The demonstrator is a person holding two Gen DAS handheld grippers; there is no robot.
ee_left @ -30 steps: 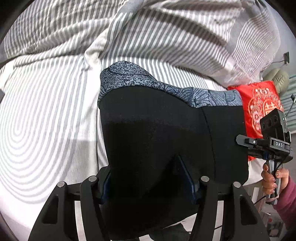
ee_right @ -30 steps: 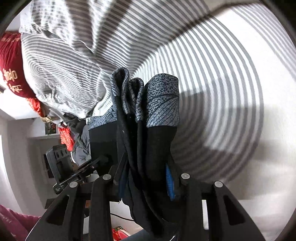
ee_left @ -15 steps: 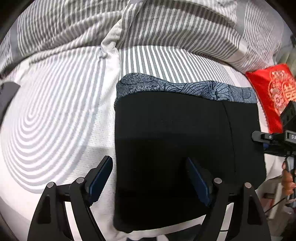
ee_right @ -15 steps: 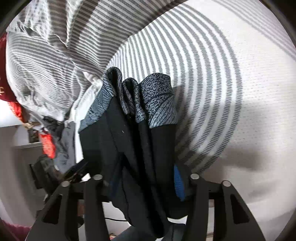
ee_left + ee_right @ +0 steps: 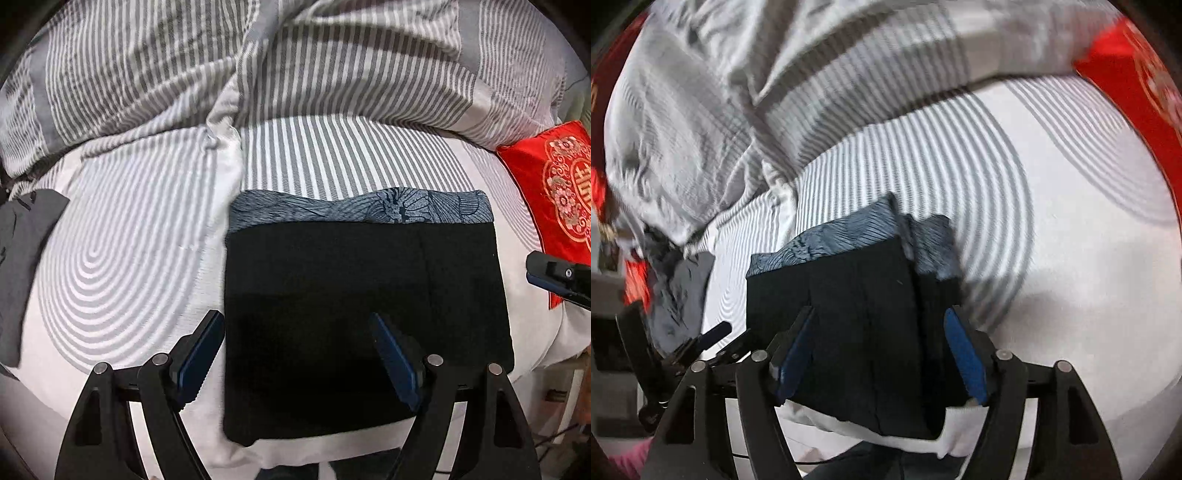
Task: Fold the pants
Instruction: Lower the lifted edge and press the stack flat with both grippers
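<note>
The pants (image 5: 362,314) are lying as a flat folded rectangle on the bed (image 5: 122,251), patterned band toward the striped duvet (image 5: 332,74). The left hand-held gripper (image 5: 297,354) is standing apart above them. The right hand-held gripper's (image 5: 877,354) jaws have just been opening, the bundle's edge between them ungripped, apparently releasing the finished fold.

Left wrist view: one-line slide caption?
Left gripper open over folded black pants with patterned blue-grey band, lying flat on striped bedding; red cushion at right.
</note>
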